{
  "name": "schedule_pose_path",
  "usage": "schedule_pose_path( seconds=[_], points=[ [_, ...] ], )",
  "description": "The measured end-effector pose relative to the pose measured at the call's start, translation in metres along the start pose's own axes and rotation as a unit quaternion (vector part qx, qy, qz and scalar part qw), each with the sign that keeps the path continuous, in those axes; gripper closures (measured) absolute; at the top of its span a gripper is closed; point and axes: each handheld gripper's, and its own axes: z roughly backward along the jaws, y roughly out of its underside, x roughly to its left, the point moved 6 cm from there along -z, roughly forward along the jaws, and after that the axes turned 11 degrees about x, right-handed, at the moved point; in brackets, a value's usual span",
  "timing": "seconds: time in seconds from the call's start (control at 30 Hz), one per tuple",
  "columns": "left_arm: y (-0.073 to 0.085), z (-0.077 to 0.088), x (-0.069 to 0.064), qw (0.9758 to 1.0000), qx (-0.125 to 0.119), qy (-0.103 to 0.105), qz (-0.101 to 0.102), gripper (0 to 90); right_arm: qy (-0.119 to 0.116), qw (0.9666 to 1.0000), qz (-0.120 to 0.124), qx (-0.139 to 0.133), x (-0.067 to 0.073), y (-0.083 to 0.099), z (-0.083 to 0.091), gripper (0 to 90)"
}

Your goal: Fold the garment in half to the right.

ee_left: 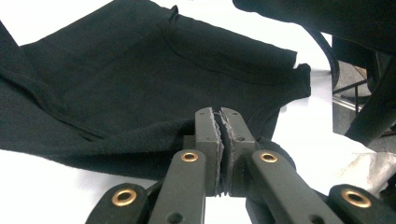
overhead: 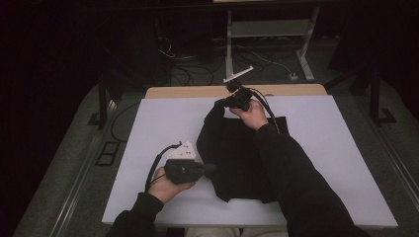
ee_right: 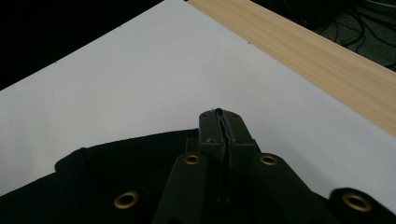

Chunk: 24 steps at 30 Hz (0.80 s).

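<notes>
White board (overhead: 148,128) over the wooden table carries a black garment (overhead: 232,158) at its middle; the left gripper (overhead: 210,169) pinches its near-left edge, the right gripper (overhead: 220,102) its far corner, both pairs of jaws pressed together on cloth

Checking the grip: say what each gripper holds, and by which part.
Both pinch the black fabric garment by its edge: left gripper near side, right gripper far corner.

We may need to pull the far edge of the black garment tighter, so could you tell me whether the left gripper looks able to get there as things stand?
Probably not: the left gripper is shut on the black garment at its near left edge, and the right gripper already grips the far edge.
</notes>
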Motion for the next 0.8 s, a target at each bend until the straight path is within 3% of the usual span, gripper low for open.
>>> schedule_pose_path(
  seconds=[0.8],
  points=[
    [-0.032,-0.014,-0.012,0.9992,-0.005,0.022,-0.033,85.4,0.018,0.9997,-0.012,-0.014,-0.016,0.011,0.026,86.4]
  ],
)
